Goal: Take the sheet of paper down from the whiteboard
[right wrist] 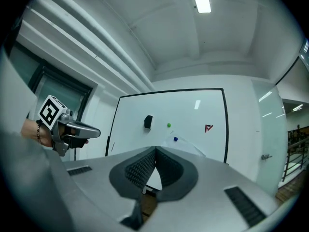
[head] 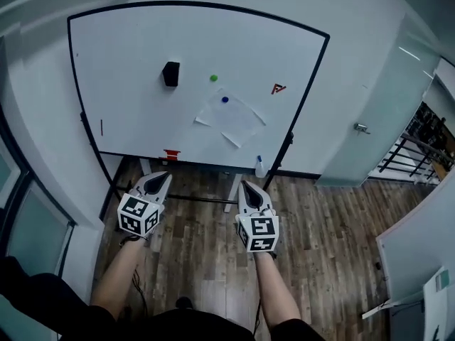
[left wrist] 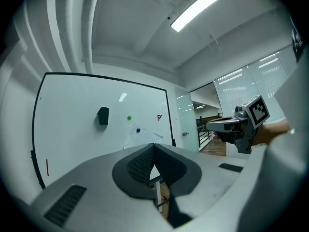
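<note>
A white sheet of paper (head: 229, 116) hangs tilted on the whiteboard (head: 128, 105), pinned near its top by a blue magnet (head: 225, 99). My left gripper (head: 162, 178) and right gripper (head: 247, 187) are held level side by side, well short of the board and pointing at it. Both are shut with nothing between the pads. In the left gripper view the paper (left wrist: 131, 138) and blue magnet (left wrist: 138, 129) show just above my shut left gripper (left wrist: 154, 145). The right gripper view has the blue magnet (right wrist: 175, 139) above the shut right gripper (right wrist: 155, 149).
Also on the board are a black eraser (head: 170, 73), a green magnet (head: 213, 78) and a red mark (head: 278, 89). A red item (head: 171, 154) and a spray bottle (head: 260, 166) sit at its lower edge. A door (head: 362, 128) and railing (head: 412, 151) lie to the right.
</note>
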Available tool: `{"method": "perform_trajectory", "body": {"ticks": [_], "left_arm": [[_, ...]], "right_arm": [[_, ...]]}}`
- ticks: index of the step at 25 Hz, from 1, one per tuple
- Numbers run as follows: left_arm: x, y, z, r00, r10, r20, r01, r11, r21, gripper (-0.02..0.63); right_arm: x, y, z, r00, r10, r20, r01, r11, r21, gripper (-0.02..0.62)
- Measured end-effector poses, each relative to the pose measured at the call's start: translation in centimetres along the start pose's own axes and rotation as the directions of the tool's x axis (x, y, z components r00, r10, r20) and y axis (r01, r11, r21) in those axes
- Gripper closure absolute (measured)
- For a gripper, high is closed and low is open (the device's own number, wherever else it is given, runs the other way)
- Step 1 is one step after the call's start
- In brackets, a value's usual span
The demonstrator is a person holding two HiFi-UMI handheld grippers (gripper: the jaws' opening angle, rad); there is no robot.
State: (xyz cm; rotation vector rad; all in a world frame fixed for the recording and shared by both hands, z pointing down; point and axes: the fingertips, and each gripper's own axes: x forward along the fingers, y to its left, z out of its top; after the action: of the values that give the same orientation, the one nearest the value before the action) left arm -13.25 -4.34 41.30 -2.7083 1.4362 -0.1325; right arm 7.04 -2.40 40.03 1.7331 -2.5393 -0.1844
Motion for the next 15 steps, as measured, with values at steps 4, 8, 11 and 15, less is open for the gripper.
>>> {"method": "perform_trajectory", "body": {"ticks": [4,8,11,15], "left_arm": [[1.9,2.3,-0.4,1.000,-0.022,0.002,0.022,0.999,-0.024,0.586],[4.5,4.0,-0.2,1.000,-0.031,0.001,0.031,0.999,-0.011,0.586],[6.6,4.1,-0.5,0.999,-0.036,0.001,0.036,0.999,-0.012,0.586],[10.4,4.4,-0.9,0.999,-0.039,-0.006,0.039,0.999,0.006,0.586]], "right_arm": [[2.7,-0.1,-0.2,1.000,-0.018,-0.022,0.018,1.000,-0.010,0.572],[4.9,-0.7,-0.4,0.999,-0.032,-0.019,0.032,0.999,0.001,0.572],[6.0,-2.1,-1.0,0.999,-0.032,-0.020,0.032,0.999,-0.003,0.572],[8.6,-5.3,-2.1,0.999,-0.037,-0.009,0.037,0.999,-0.014,0.574]]}}
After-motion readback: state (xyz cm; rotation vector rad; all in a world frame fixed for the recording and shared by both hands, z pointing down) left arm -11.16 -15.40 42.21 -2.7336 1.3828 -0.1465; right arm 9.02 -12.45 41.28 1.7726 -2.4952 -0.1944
